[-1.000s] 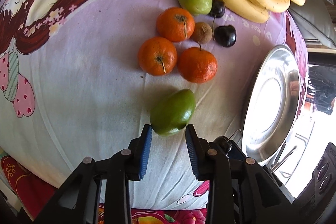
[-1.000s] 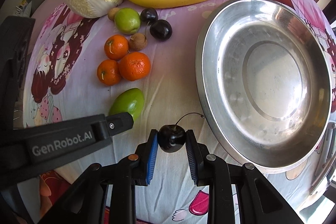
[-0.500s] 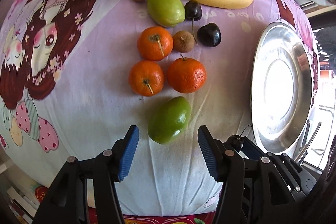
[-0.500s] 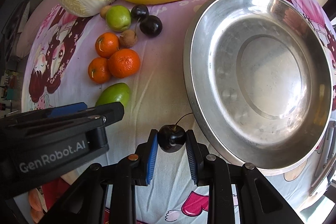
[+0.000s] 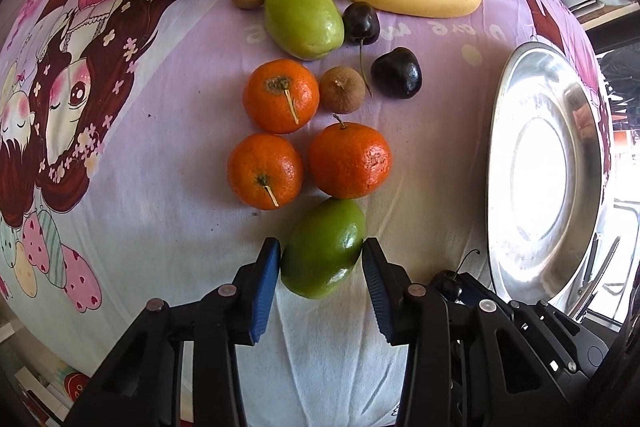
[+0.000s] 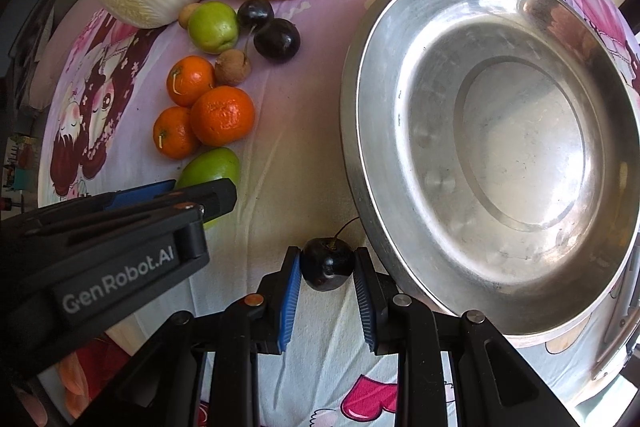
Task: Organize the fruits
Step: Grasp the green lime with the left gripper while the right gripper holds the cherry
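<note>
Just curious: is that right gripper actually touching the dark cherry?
Touching. The right wrist view shows the right gripper with both blue pads pressed against the cherry.
</note>
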Action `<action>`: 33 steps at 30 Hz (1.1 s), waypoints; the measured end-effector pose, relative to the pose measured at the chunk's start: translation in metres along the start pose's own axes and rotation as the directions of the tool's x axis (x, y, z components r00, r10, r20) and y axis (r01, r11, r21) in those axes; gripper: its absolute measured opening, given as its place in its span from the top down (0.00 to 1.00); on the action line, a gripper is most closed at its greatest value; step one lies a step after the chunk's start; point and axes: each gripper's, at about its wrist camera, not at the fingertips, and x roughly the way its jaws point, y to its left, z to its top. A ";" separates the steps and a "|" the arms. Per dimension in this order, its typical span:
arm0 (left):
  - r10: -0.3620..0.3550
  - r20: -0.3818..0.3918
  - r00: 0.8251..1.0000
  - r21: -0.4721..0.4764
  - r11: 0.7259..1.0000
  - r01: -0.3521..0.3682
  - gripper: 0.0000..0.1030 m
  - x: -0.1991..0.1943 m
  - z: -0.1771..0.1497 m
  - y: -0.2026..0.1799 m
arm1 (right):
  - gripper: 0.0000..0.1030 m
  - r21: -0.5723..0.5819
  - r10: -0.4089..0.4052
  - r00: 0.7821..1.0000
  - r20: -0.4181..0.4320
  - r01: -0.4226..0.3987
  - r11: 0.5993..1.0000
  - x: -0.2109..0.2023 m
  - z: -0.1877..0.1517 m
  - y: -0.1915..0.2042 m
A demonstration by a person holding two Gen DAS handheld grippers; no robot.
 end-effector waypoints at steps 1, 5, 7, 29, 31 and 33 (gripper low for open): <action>-0.002 0.002 1.000 0.003 1.000 0.002 0.58 0.000 0.001 0.000 | 0.72 0.000 -0.001 1.000 -0.001 0.001 1.000 0.001 0.000 0.000; -0.015 -0.002 1.000 -0.009 1.000 0.015 0.57 0.001 0.014 0.015 | 0.72 -0.004 -0.003 1.000 -0.003 0.003 1.000 0.004 0.000 0.002; -0.009 -0.003 1.000 0.003 1.000 0.009 0.57 0.002 0.016 0.016 | 0.72 -0.002 -0.003 1.000 -0.004 0.003 1.000 0.004 0.000 0.002; 0.010 0.007 1.000 -0.033 0.999 -0.010 0.61 -0.014 0.008 0.019 | 0.72 -0.021 -0.014 0.999 0.039 0.015 1.000 -0.025 -0.007 0.019; 0.007 0.016 1.000 -0.031 1.000 -0.007 0.61 -0.021 0.008 0.014 | 0.72 -0.023 -0.014 0.999 0.045 0.015 1.000 -0.030 -0.008 0.020; 0.006 0.023 1.000 -0.028 1.000 -0.005 0.61 -0.025 0.008 0.014 | 0.72 -0.023 -0.013 0.999 0.049 0.014 1.000 -0.033 -0.010 0.020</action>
